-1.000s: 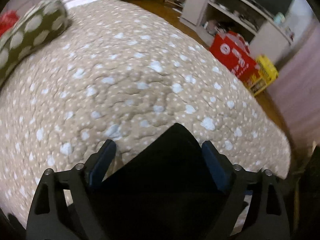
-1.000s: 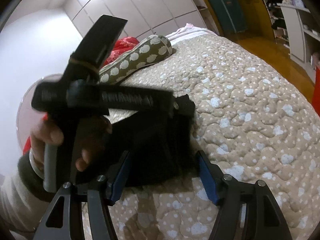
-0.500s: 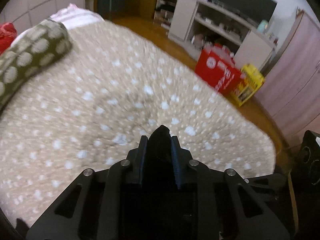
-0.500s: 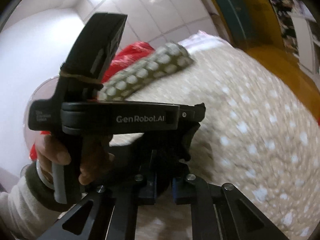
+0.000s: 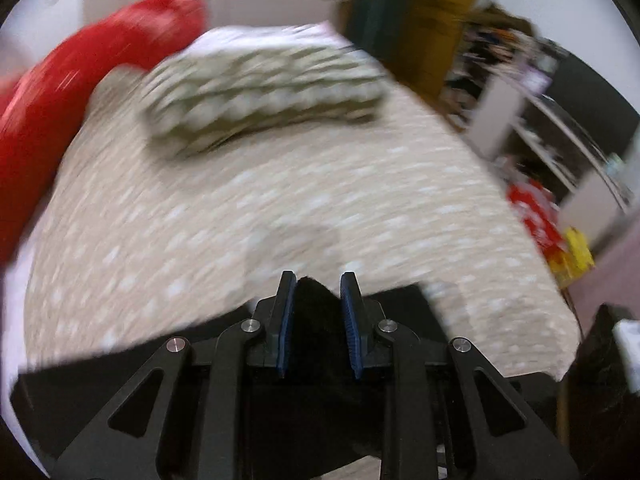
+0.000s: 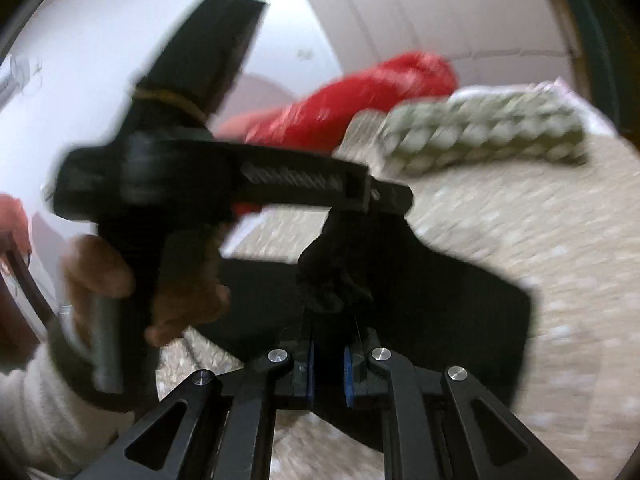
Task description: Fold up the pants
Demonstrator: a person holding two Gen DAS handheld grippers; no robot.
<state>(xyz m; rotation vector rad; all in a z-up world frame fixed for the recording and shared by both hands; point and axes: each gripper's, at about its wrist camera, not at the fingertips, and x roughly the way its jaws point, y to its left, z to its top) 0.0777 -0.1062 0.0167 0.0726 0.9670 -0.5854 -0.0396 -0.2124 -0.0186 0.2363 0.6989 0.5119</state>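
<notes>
Left hand [image 6: 160, 280]: seen in the right wrist view, to the left of the right gripper, wrapped around the handle of the left tool, with a pale sleeve [image 6: 48, 420] below it.
Left gripper [image 5: 318, 288]: its blue-padded fingers are clamped on a bunched fold of the black pants [image 5: 316, 320], which pokes up between the pads.
Right gripper [image 6: 330, 356]: pinched on another bunch of the same pants (a gathered lump sits just ahead of the pads); its jaws have just been opening a little, yet the cloth is plainly between them and gripped.
Pants: a dark sheet runs from each gripper back under the tool, and in the right wrist view it spreads as a broad flap to the right of the fingers, its edge lying against the bedspread.
Bedspread [image 5: 280, 200]: beige with pale dots, blurred, lying open ahead of both grippers and free of other things up to the pillow.
Left edge: a red cushion [image 5: 80, 92] lies far ahead and to the left, at the bed's side.
Pillow [image 5: 260, 88]: green with pale spots, well ahead of the grippers, at the head of the bed.
Right edge: the bed drops to a wooden floor; beyond stand white shelves [image 5: 540, 120] (contents too blurred to tell).
Boxes: a red box [image 5: 536, 216] and a yellow one [image 5: 576, 252] stand on the floor, right of the left gripper.
</notes>
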